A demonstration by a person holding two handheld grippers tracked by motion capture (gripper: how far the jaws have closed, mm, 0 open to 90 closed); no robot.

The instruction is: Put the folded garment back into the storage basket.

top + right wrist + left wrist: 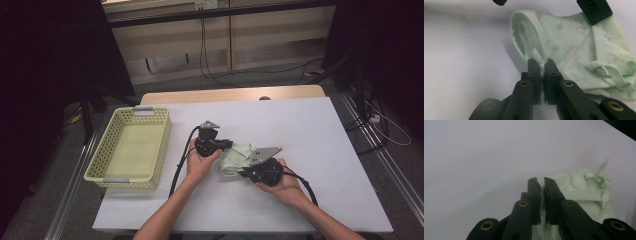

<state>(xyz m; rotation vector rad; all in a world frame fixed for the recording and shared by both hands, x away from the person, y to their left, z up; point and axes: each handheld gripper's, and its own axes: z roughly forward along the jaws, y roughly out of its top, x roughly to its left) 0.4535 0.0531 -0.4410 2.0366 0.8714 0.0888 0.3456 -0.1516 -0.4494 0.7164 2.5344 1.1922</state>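
Pale green cloth, a small garment with a ribbed cuff and thin ties, lies crumpled on the white table between the two grippers. The left gripper has its jaws clenched on one edge of the cloth, and the right gripper has its jaws pinched on a fold beside the cuff opening.

To the left of the left gripper, well apart from the cloth, stands a yellow basket with perforated walls; nothing lies in it.

The left gripper view looks along the nearly touching jaws of the left gripper: the cloth bunches up to the right of the jaw tips, with a loose tie curling up at its far edge, and bare table lies to the left. The right gripper view brings out what the high view blurs: the right gripper bites a small tuft of the cloth just below the round, ribbed cuff, faint printed dots mark the fabric, and a looped tie rests to the right of the jaws.

In the high view the left hand cups its gripper from below, pointing it to the right. The right hand grips its own from the near side, angling it towards the cloth's near edge.
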